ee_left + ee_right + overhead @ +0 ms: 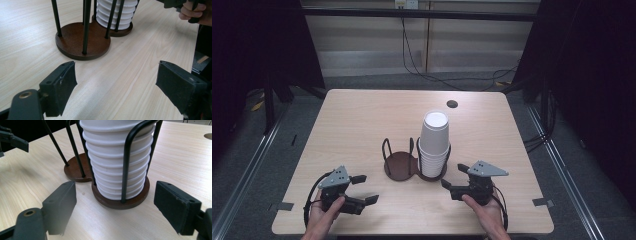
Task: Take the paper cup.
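- Near the middle of the worktop point(362, 120) stands a two-ring cup holder point(400, 164); its right ring carries a tall stack of white paper cups point(434, 142), its left ring is bare.
- Both my tongs rest low by the near edge, one on each side of the holder, well apart from each other.
- My left tongs point(362, 189) are released, the jaws standing apart with nothing but bare wood between them; they point across toward the empty ring.
- My right tongs point(454, 176) are also released, jaws wide, aimed at the foot of the stack point(116, 160) with the wire upright point(127, 165) right in front.
- As I judge it, the step is taking the top cup, so I should lift the right tongs to the upper part of the stack, above the wire loops, rather than going in low.
- Pinch only the top cup's wall, lightly; paper crushes, and a hard squeeze may drag the cup beneath along.
- Steadying the holder's base point(82, 42) with the left tongs should keep it from tipping.
- Both my hands grip the handles from below, wrists roughly level.
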`<state>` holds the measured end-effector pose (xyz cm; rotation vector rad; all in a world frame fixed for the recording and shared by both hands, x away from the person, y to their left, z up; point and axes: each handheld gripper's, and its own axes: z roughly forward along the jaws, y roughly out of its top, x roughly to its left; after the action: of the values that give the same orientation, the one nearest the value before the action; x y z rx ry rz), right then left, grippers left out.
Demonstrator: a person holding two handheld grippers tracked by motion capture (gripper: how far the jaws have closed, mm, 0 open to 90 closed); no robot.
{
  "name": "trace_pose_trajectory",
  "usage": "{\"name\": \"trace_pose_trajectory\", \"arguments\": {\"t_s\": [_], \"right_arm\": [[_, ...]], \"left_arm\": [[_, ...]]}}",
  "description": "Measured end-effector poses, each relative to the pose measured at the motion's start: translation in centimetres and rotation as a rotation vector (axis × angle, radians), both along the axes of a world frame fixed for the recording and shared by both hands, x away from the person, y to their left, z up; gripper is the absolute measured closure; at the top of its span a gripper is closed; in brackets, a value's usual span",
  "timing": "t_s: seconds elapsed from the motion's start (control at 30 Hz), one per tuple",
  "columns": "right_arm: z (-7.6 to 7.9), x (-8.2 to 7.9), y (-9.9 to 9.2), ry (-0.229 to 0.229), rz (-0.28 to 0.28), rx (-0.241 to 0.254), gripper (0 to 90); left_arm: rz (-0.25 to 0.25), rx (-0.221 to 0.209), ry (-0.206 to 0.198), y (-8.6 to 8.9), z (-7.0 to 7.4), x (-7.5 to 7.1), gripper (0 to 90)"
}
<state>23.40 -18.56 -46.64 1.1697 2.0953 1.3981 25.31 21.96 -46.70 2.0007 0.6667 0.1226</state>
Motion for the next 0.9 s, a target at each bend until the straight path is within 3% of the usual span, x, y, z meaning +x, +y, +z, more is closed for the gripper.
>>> {"name": "trace_pose_trajectory", "arguments": {"t_s": [0.1, 0.23, 0.43, 0.53, 0.7, 0.77, 0.8, 0.9], "right_arm": [[-0.1, 0.1, 0.0, -0.001, -0.006, 0.019, 18.9], [-0.1, 0.1, 0.2, 0.003, -0.007, 0.004, 19.1], [0.5, 0.1, 0.4, 0.045, 0.044, -0.003, 17.6], [1.0, -0.1, 0.6, 0.046, 0.07, -0.022, 17.4], [1.7, -0.1, 0.4, 0.056, 0.081, -0.01, 17.8], [2.1, -0.1, 0.1, 0.05, 0.086, 0.0, 20.0], [2.5, -0.1, -0.1, 0.056, 0.11, 0.013, 26.6], [2.9, -0.2, -0.1, 0.05, 0.124, 0.021, 27.0]], "left_arm": [[-0.001, -0.004, 0.005, 0.0, -0.1, 0.1, 16.0], [0.008, -0.003, 0.019, 0.0, -0.2, 0.4, 16.1], [0.017, -0.012, 0.03, 0.3, -0.1, 0.6, 16.2], [0.024, -0.017, 0.032, 0.3, -0.1, 0.5, 16.2], [0.014, -0.014, 0.033, 0.4, -0.1, 0.6, 16.2], [0.01, -0.021, 0.029, 0.3, 0.0, 0.5, 16.3], [0.009, -0.019, 0.027, 0.4, 0.1, 0.4, 16.3], [0.011, -0.028, 0.029, 0.5, 0.1, 0.3, 16.3]]}}
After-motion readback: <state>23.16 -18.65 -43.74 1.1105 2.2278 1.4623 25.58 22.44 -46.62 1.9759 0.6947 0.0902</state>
